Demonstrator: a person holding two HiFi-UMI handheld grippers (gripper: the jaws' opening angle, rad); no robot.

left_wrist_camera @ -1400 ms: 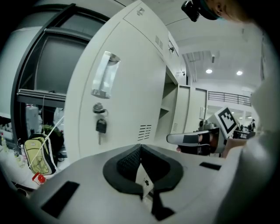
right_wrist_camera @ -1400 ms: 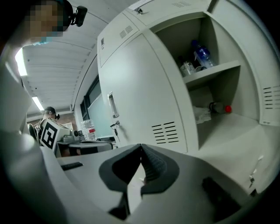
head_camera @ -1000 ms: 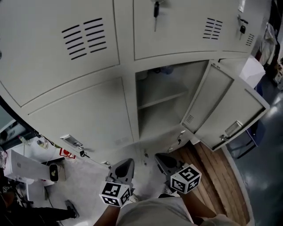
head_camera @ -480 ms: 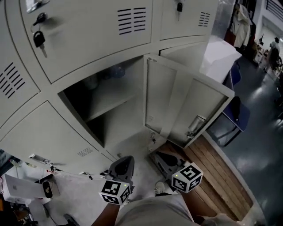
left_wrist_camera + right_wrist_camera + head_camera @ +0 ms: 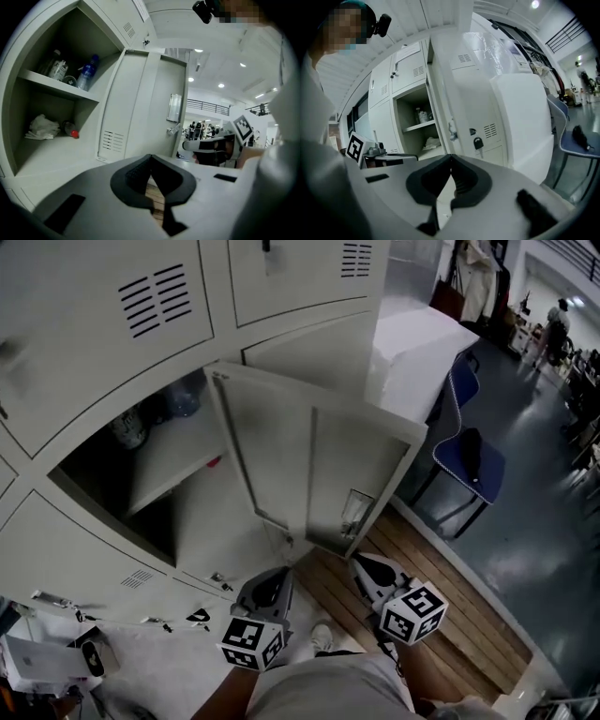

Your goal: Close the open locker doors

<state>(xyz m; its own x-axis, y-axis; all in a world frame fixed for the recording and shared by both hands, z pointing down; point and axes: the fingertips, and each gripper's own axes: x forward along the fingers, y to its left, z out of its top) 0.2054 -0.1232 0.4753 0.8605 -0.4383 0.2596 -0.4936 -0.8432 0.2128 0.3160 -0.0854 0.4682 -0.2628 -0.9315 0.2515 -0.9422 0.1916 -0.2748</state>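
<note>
An open locker door (image 5: 309, 474) swings out towards me from the grey locker bank, its latch (image 5: 354, 510) near the free edge. The open compartment (image 5: 141, 474) behind it has a shelf with bottles (image 5: 86, 72), and a white cloth (image 5: 41, 129) lies below. Low in the head view, my left gripper (image 5: 270, 589) is shut and empty, just below the door's hinge side. My right gripper (image 5: 373, 570) is also shut and empty, under the door's free edge. In the right gripper view the door (image 5: 445, 103) stands edge-on, beside a hanging key (image 5: 478, 143).
A blue chair (image 5: 469, 460) and a big white covered block (image 5: 417, 352) stand right of the lockers. Wooden boards (image 5: 422, 624) run under my right side. Keys hang from lower doors (image 5: 159, 622). A white box (image 5: 37, 662) lies at lower left. People stand far off (image 5: 553, 324).
The head view has swung right, so the open door moved from the right side to the centre and looks nearer. Both grippers stay low and shut by my body.
</note>
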